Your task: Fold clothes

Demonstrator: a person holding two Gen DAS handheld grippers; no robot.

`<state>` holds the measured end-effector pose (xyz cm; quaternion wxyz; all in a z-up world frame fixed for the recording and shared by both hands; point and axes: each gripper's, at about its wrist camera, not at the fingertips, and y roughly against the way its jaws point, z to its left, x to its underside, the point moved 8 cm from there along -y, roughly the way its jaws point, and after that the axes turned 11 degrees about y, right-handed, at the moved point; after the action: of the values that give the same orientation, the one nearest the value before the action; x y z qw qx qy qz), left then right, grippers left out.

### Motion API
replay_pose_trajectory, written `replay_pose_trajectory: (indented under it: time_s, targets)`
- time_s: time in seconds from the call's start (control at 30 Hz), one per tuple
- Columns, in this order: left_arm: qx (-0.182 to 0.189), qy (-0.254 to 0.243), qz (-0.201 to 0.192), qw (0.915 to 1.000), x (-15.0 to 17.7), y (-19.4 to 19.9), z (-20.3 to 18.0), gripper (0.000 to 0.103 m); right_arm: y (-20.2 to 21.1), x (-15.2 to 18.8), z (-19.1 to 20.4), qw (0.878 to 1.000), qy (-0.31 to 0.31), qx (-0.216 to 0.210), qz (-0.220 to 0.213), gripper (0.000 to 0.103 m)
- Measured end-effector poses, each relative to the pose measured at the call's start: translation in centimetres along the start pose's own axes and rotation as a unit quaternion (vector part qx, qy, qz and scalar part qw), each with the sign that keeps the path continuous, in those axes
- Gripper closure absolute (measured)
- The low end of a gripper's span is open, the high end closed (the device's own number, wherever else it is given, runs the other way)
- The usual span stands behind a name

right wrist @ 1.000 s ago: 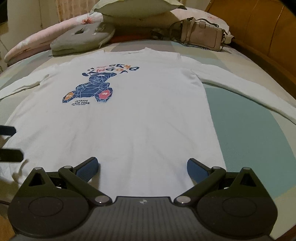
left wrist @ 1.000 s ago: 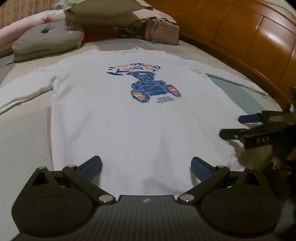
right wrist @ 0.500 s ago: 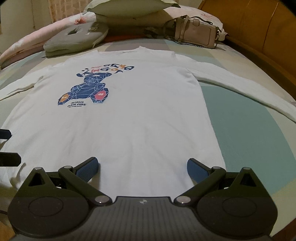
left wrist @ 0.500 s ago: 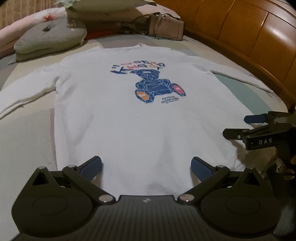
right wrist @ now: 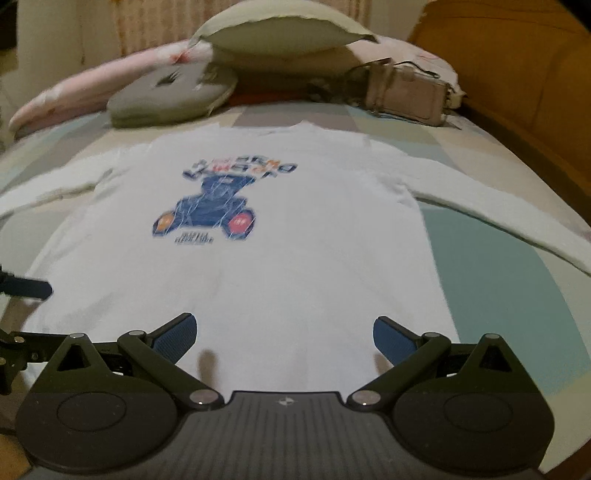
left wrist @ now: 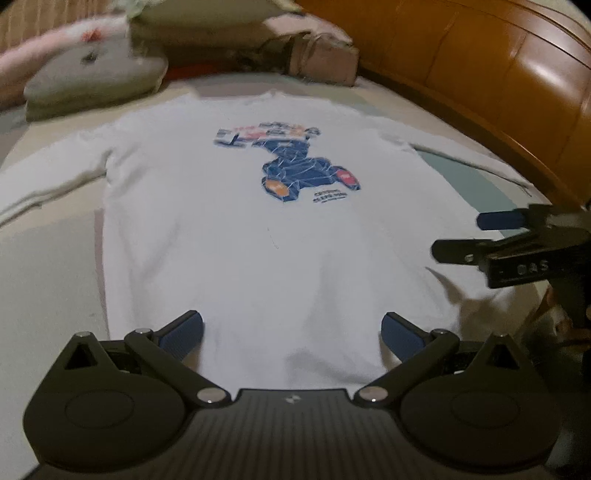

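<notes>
Black ribbed plastic and two blue rubber pads form each gripper; the left gripper (left wrist: 291, 330) and right gripper (right wrist: 284, 328) both hang with fingers spread wide, holding nothing, over the near hem of one white long-sleeved shirt (left wrist: 240, 236). It lies flat, face up, on the bed (right wrist: 491, 280), both sleeves stretched outward, with a blurred blue bear print (right wrist: 218, 210) on its chest under lettering. Beyond the collar sit one round grey cushion (right wrist: 170, 92), one pale pillow (right wrist: 280, 35) and one beige handbag (right wrist: 406, 94). Glossy orange wooden panelling (left wrist: 491, 70) curves along the right side.
</notes>
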<state>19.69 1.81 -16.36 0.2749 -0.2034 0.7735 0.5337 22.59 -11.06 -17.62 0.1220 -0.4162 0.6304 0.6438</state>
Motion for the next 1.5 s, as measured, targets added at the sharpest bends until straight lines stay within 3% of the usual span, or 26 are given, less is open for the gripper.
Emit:
replay_pose_trajectory:
  time_s: [0.1, 0.17, 0.3, 0.4, 0.53, 0.63, 0.73, 0.87, 1.33, 1.5]
  targets:
    - [0.01, -0.017, -0.006, 0.9998, 0.3, 0.5, 0.4, 0.001, -0.6, 0.7, 0.3, 1.0, -0.017, -0.01, 0.015, 0.0]
    - [0.005, -0.001, -0.012, 0.9999, -0.3, 1.0, 1.5, 0.001, -0.5, 0.8, 0.4, 0.999, -0.033, -0.028, 0.01, 0.0]
    - [-0.038, 0.035, -0.058, 0.997, -2.6, 3.2, 6.1, 0.001, 0.4, 0.1, 0.5, 0.999, -0.038, -0.035, -0.014, 0.0]
    - [-0.09, 0.053, -0.088, 0.9906, -4.4, 5.3, 11.1, 0.001, 1.0, -0.2, 0.4, 0.998, -0.043, -0.043, -0.024, 0.0]
    - [-0.153, 0.123, -0.117, 0.9735, -5.8, 8.1, 19.1, 0.001, 1.2, -0.3, 0.3, 0.998, -0.049, -0.043, -0.024, 0.0]
    - [-0.18, 0.209, -0.138, 0.9512, -5.7, 9.5, 25.2, 0.001, 1.1, -0.4, 0.1, 0.997, -0.057, -0.042, -0.022, 0.0]
    - [-0.186, 0.255, -0.145, 0.9377, -4.6, 9.7, 28.8, 0.001, 1.2, -0.4, 0.2, 0.997, -0.064, -0.046, -0.024, 0.0]
    - [-0.173, 0.277, -0.157, 0.932, -3.6, 9.1, 30.6, 0.001, 1.0, -0.4, 0.2, 0.997, -0.06, -0.042, -0.017, 0.0]
    - [-0.185, 0.271, -0.187, 0.9261, -6.3, 7.5, 33.3, 0.001, 0.9, 0.0, -0.1, 0.996, -0.077, -0.044, -0.011, 0.0]
    - [-0.181, 0.306, -0.212, 0.9103, -6.8, 7.9, 34.9, 0.001, 1.3, -0.3, 0.1, 0.996, -0.071, -0.045, -0.017, 0.0]
